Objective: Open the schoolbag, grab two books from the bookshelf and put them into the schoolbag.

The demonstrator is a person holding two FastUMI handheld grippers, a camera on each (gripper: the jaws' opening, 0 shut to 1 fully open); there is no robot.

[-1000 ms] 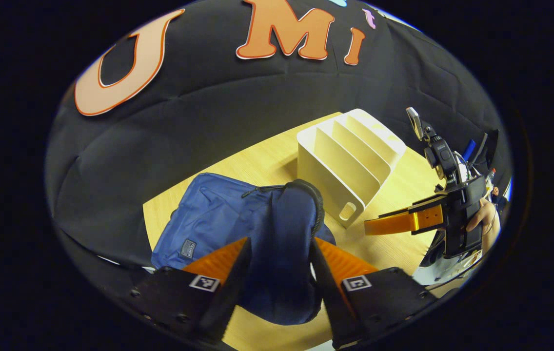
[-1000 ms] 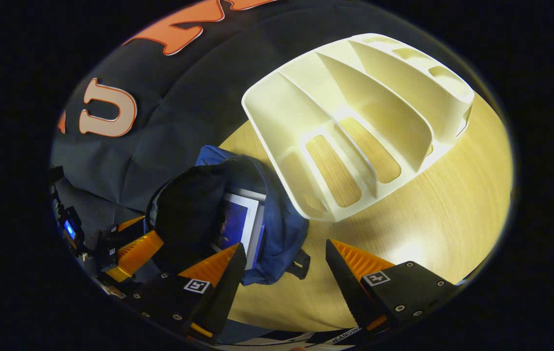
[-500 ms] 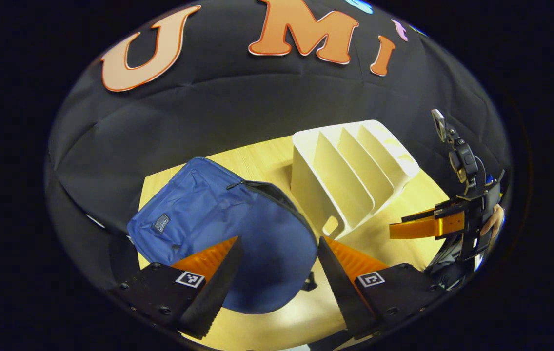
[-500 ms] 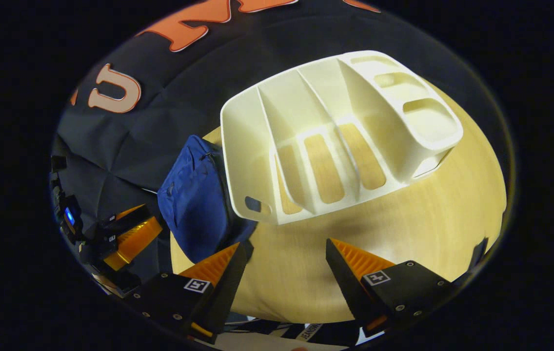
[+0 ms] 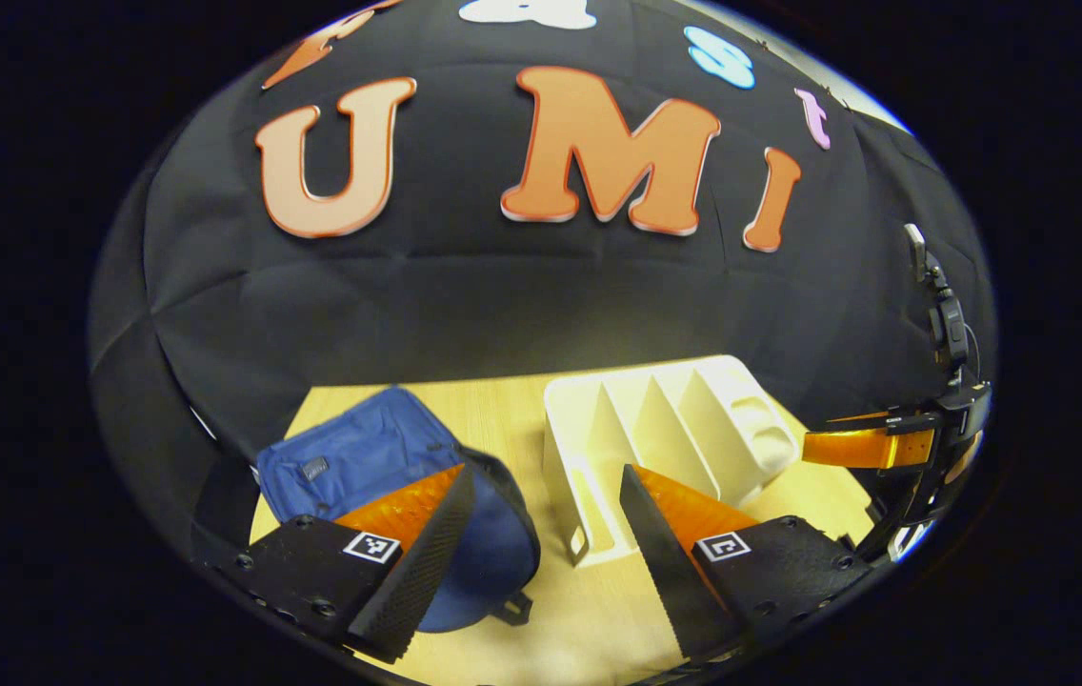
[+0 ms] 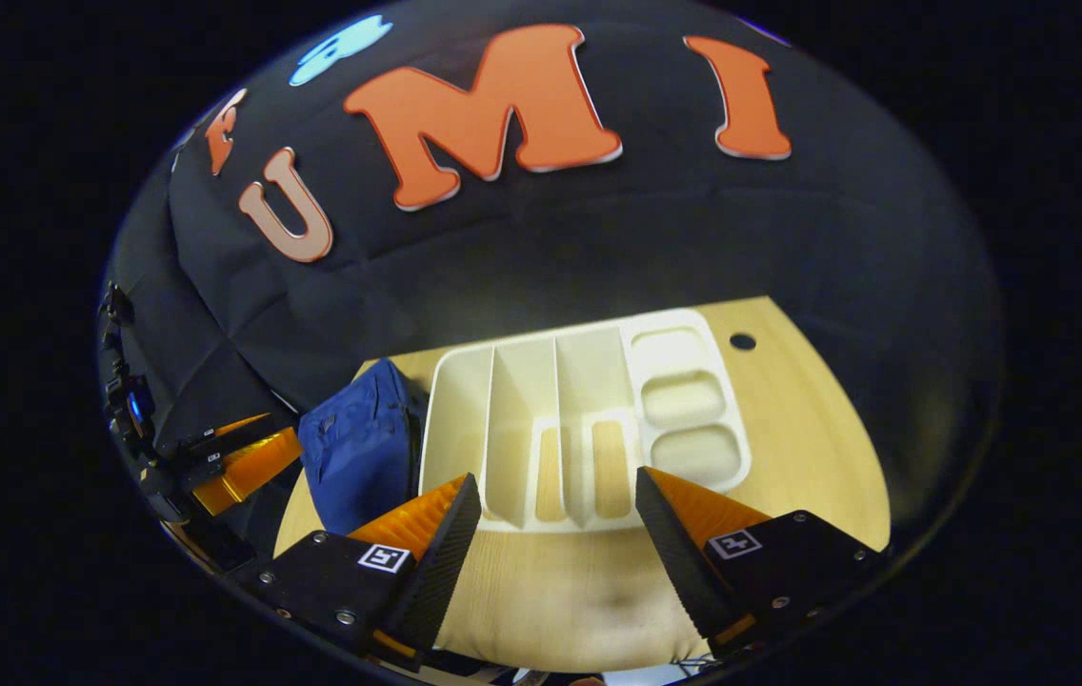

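The blue fabric schoolbag (image 5: 365, 462) lies on the pale wooden table (image 5: 503, 410) at 7 o'clock in the left gripper view, just beside the cream plastic slotted bookshelf (image 5: 665, 429). The left gripper (image 5: 546, 505) is spread apart, holding nothing. The right gripper (image 5: 851, 446) sits at 3 o'clock.

In the right gripper view, the schoolbag (image 6: 360, 448) sits at 8 o'clock, against the bookshelf (image 6: 589, 419). The right gripper (image 6: 558, 510) gapes, unladen; the left gripper (image 6: 241, 462) is at 9 o'clock.

Black cloth wall (image 5: 503, 295), wooden table (image 6: 789, 429)

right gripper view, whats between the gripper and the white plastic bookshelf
Bare light wooden tabletop lies between the open right gripper and the white plastic bookshelf, seen in the right gripper view.
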